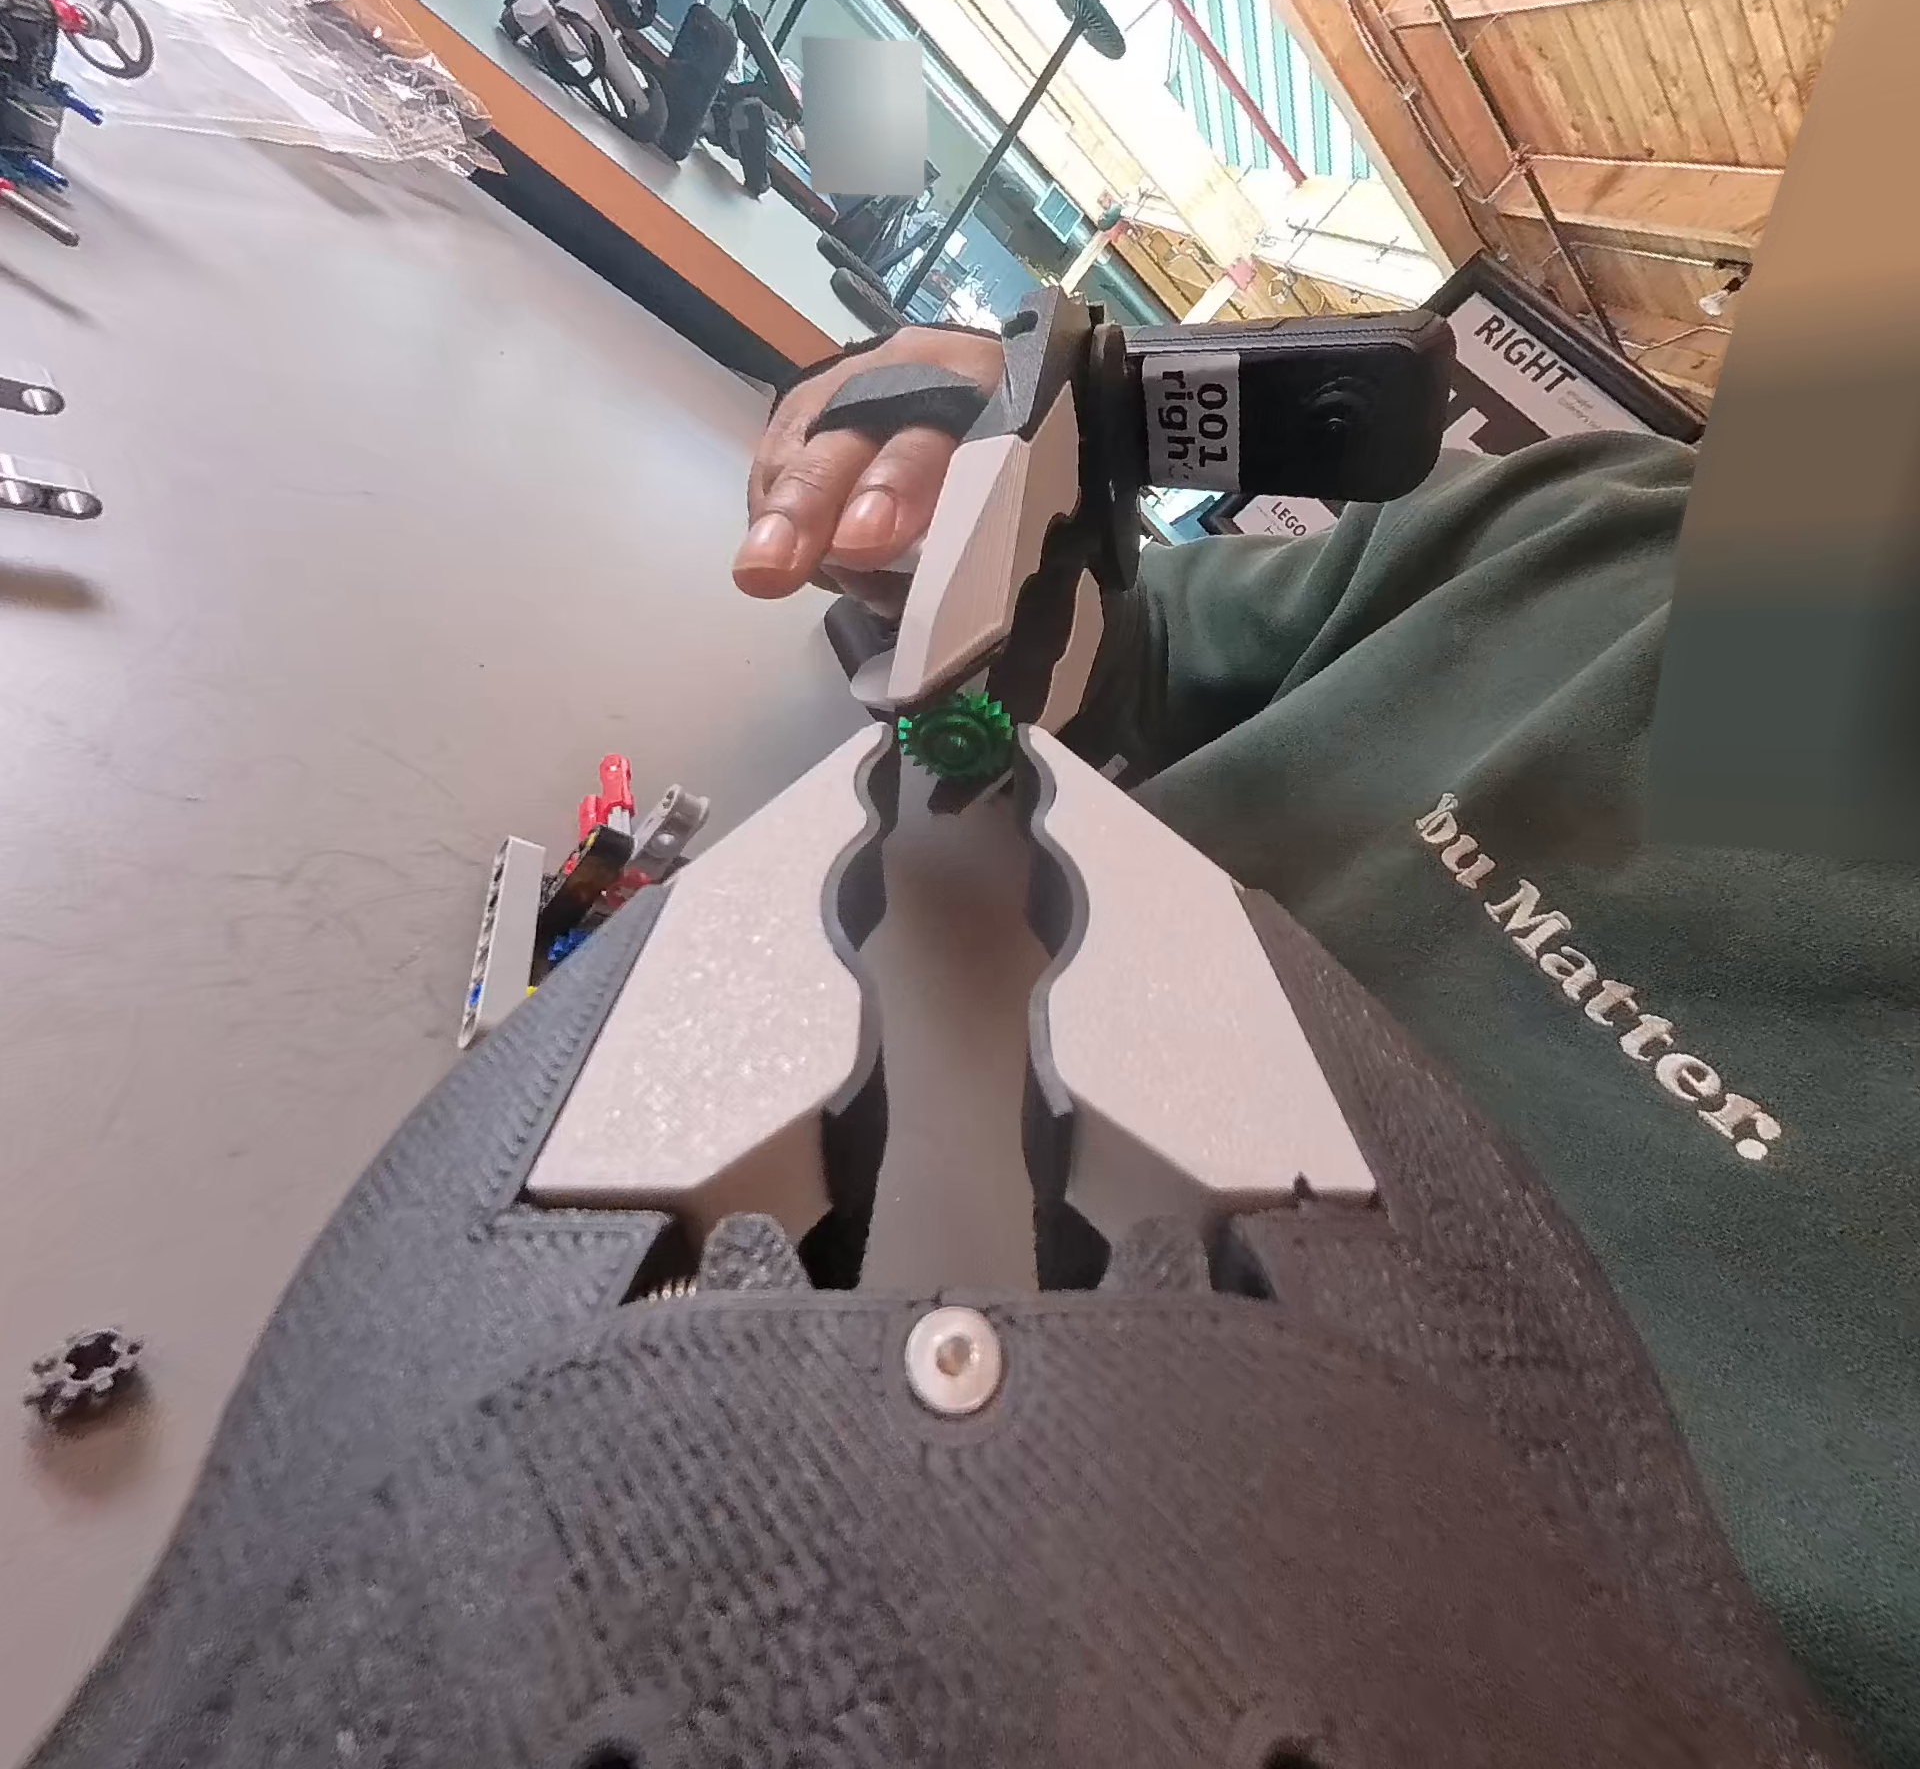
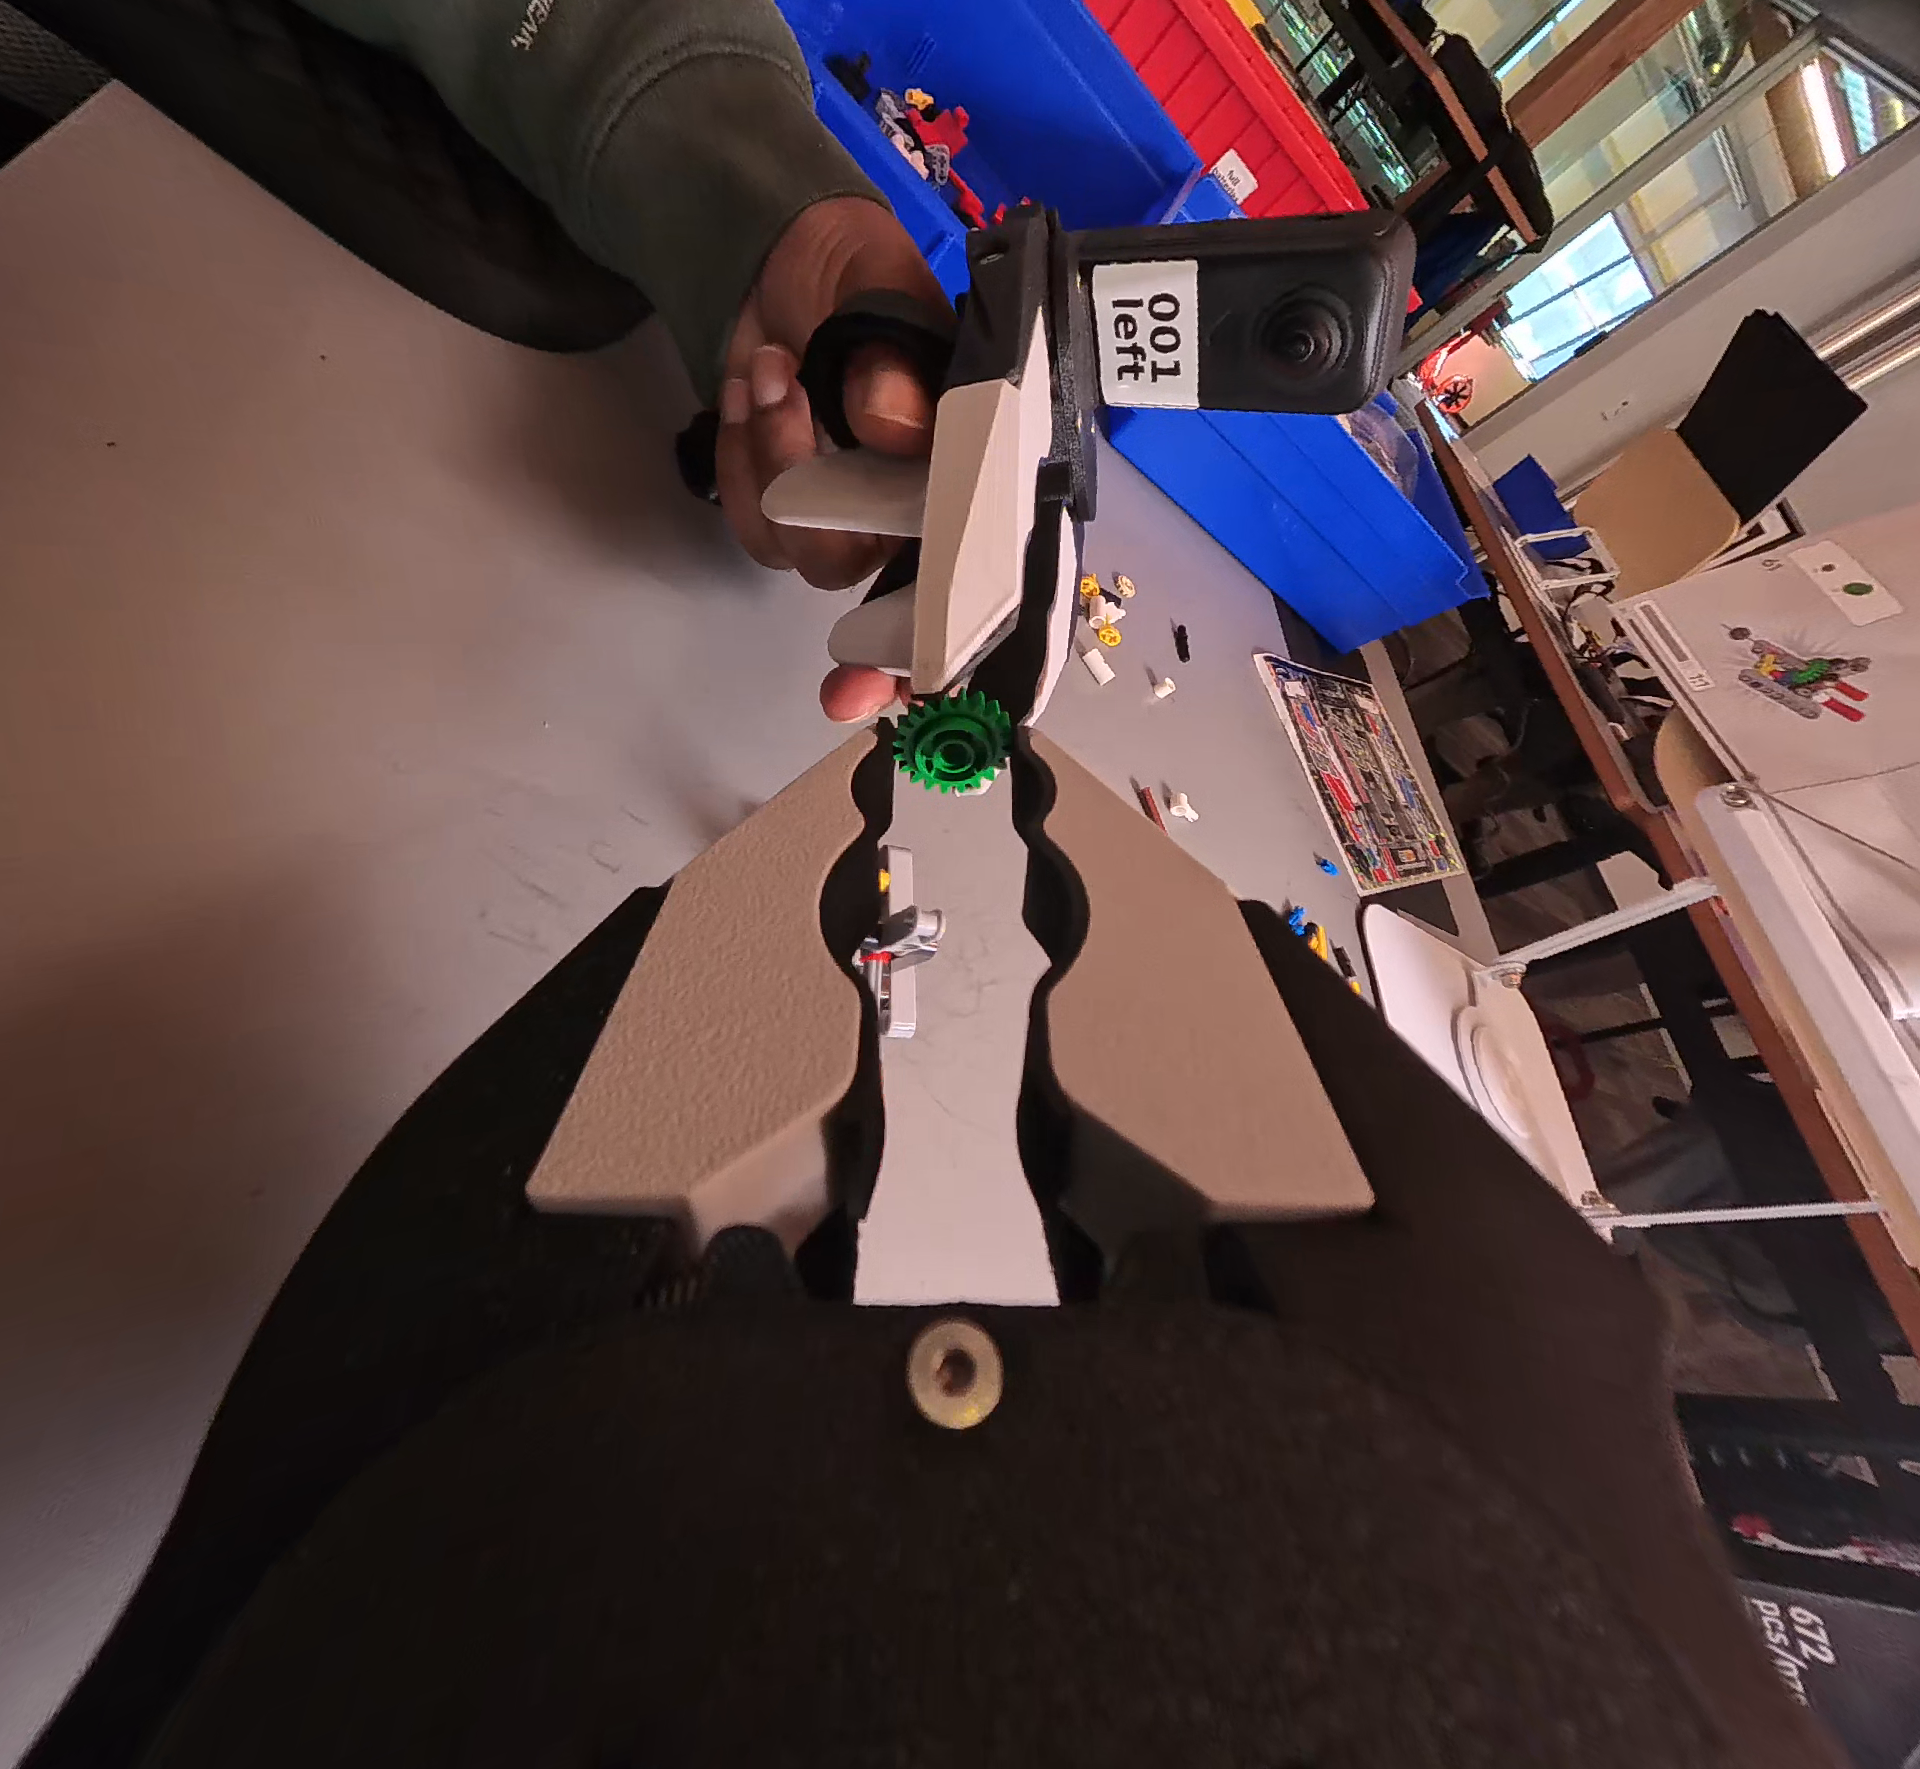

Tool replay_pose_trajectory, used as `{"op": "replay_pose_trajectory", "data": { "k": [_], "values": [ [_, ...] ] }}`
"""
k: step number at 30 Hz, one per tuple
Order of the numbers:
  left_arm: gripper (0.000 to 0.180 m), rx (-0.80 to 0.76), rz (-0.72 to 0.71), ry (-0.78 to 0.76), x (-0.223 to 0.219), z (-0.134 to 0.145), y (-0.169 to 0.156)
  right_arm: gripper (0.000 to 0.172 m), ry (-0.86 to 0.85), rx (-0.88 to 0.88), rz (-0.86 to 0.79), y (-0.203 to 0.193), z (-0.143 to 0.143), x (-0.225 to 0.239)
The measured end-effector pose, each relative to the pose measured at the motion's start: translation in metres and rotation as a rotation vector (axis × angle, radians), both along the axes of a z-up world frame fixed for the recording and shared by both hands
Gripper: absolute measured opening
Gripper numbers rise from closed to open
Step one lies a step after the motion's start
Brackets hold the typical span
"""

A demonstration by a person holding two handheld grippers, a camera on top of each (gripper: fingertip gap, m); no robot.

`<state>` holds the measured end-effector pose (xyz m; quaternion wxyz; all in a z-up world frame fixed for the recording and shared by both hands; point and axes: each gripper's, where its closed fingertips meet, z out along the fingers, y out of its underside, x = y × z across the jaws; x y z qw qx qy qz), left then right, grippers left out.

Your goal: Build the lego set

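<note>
Both grippers, left gripper (image 1: 956, 732) and right gripper (image 2: 951, 732), pinch one small green toothed plastic gear (image 1: 954, 745) from opposite sides, above the grey table (image 1: 364, 576). Looks mid hand-over; one needs to let go.

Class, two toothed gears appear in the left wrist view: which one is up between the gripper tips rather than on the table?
The green gear, held at the meeting fingertips; the dark gear lies alone on the table.

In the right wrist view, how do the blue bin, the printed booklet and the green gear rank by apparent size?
1. blue bin
2. printed booklet
3. green gear, although it is nearest the camera
</note>
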<state>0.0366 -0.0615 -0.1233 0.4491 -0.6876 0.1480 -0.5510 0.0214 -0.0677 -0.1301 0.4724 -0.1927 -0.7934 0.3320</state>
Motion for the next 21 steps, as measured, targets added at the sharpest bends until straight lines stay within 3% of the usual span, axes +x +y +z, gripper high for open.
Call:
{"op": "replay_pose_trajectory", "data": {
  "k": [4, 7, 14, 21],
  "values": [
    [0.016, 0.023, 0.035, 0.058, -0.004, -0.004, 0.003, 0.021, -0.012, 0.006, -0.031, 0.006, -0.004, -0.003],
    [0.016, 0.071, 0.106, 0.257, -0.013, -0.020, 0.010, 0.037, -0.137, -0.043, -0.042, 0.015, -0.019, 0.002],
    [0.016, 0.098, 0.146, 0.537, -0.022, -0.055, 0.018, 0.026, -0.368, -0.084, -0.120, 0.058, -0.055, 0.020],
    [0.016, 0.131, 0.150, 0.503, -0.016, -0.047, 0.018, 0.024, -0.206, -0.102, -0.059, 0.033, -0.037, 0.003]
  ]
}}
